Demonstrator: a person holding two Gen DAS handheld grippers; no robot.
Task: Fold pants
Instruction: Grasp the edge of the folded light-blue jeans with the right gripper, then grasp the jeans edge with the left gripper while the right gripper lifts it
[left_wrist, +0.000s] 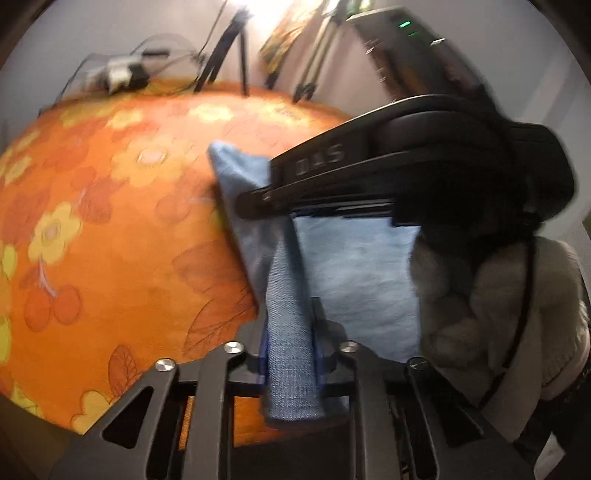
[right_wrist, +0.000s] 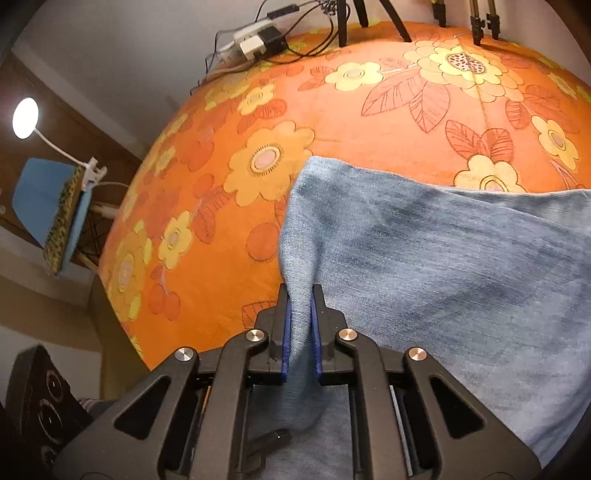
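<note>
On the orange flowered cloth: your blue pants (right_wrist: 443, 258) lie spread over the surface, one corner reaching toward a yellow flower.
Surface: you cannot tell what the orange flowered cloth (right_wrist: 229, 258) covers, whether counter or bed.
Left gripper (left_wrist: 291, 332): your jaws are nearly together, pinching a bunched fold of the pants that stands up between the blue pads.
Right gripper (right_wrist: 300, 325): your jaws are narrow, pressed on a raised pleat at the pants' left edge; blue pads touch the denim on both sides.
Left wrist view: your right gripper (left_wrist: 266, 199) crosses the upper right, its tips on the pants, and the picture is blurred.
Sleeve: a pale fuzzy sleeve (left_wrist: 498, 306) sits just beside the pants at the right.
Far edge: a power strip (right_wrist: 255, 44) with cables and dark tripod legs (right_wrist: 351, 18) stand on the cloth, well apart from the pants.
Left side: a lit lamp (right_wrist: 25, 117) is beyond the cloth's edge.
</note>
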